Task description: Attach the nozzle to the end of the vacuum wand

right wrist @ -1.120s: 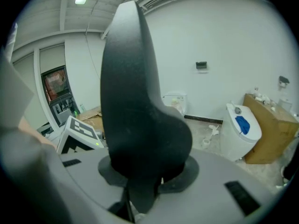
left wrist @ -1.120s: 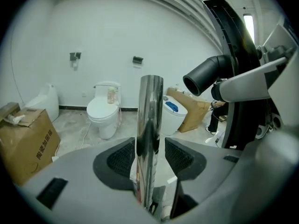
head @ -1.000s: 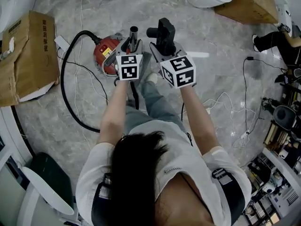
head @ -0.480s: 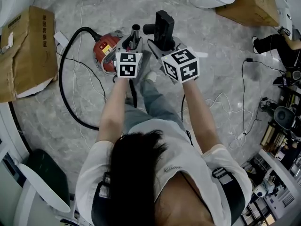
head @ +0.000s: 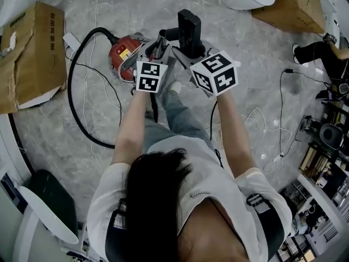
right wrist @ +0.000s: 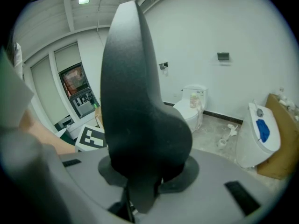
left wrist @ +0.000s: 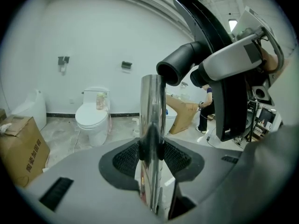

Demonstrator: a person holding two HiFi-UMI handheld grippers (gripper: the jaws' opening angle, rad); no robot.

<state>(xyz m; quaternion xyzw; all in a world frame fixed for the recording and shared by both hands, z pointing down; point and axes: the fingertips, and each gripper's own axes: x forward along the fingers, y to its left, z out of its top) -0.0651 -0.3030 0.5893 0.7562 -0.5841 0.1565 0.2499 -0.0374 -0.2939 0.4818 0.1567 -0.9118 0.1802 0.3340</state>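
Note:
The chrome vacuum wand [left wrist: 152,106] stands upright between the pads of my left gripper [left wrist: 152,160], which is shut on it; its open top end [head: 162,36] shows in the head view. My right gripper [right wrist: 140,183] is shut on the black nozzle [right wrist: 135,111]. In the left gripper view the nozzle's round socket [left wrist: 180,68] hangs just right of and above the wand's end, a little apart from it. In the head view my left gripper [head: 158,51] and my right gripper [head: 188,52] sit side by side, with the nozzle [head: 188,27] to the right of the wand.
The red vacuum body [head: 122,56] lies on the floor under the grippers, its black hose [head: 73,102] looping left. A cardboard box [head: 27,59] sits far left and another [head: 289,4] top right. Thin cables [head: 283,119] trail at right. A toilet [left wrist: 93,118] stands ahead.
Both grippers have drifted slightly up the picture and the right one has rolled a little. The wand's end has shifted right, closer to the nozzle's socket.

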